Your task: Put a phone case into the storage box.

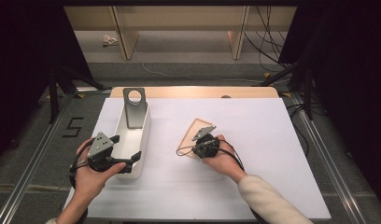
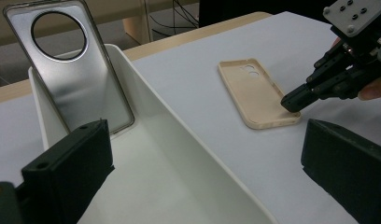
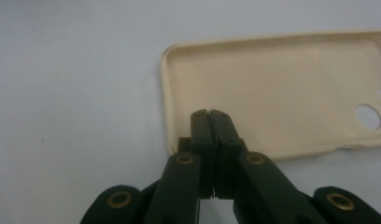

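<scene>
Beige phone case (image 1: 194,133) lay open side up on the white table sheet (image 1: 254,140) in the high view, just right of centre. The right gripper (image 1: 201,141) sat at the case's 5 o'clock end, jaws pressed together with nothing between them. At 9 o'clock from the case stood a white bin (image 1: 144,140) with a grey phone case (image 1: 134,107) leaning upright at its far end; the left gripper (image 1: 128,151) straddled the bin's near end, jaws wide apart.

From the left gripper view, its two black jaws stood far apart, one inside the bin (image 2: 188,154) and one outside it. The grey phone case (image 2: 81,79) leaned at 11 o'clock, the beige phone case (image 2: 256,93) lay at 1 o'clock, and the right gripper (image 2: 291,103) touched its near right corner.

From the right gripper view, the closed tips (image 3: 210,114) rested inside the beige phone case (image 3: 282,93), by its near wall.
</scene>
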`<state>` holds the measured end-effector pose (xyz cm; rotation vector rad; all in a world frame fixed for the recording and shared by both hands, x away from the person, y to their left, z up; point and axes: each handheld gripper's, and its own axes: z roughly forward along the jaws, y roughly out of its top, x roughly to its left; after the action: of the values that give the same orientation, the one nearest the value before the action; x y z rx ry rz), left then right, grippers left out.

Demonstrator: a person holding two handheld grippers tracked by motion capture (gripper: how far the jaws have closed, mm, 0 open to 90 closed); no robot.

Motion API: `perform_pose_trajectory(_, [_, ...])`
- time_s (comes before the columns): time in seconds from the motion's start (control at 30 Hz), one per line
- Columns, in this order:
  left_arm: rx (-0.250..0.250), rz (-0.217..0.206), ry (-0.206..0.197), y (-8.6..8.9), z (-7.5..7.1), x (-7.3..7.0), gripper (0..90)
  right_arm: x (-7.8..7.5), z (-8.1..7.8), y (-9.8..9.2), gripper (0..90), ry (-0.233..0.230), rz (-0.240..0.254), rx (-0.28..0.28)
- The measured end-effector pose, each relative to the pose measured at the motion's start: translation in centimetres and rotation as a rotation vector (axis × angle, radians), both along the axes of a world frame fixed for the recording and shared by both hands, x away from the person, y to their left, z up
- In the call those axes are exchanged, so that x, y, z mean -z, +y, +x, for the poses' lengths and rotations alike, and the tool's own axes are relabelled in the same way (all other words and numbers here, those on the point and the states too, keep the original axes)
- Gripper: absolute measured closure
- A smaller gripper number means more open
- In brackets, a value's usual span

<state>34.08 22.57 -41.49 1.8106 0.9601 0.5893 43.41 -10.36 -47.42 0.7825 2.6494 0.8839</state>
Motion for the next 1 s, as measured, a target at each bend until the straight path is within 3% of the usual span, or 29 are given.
perform_pose_trajectory(0.5, [0.020,0.002,0.003,-0.7,-0.4,0.1,1.9,-0.4,0.2,-1.4,90.0,0.037,-0.058,-0.008])
perform_pose_trajectory(1.0, [0.035,-0.002,-0.003,-0.8,-0.2,0.4,1.9,-0.9,0.6,-3.5,90.0,0.057,-0.124,0.028])
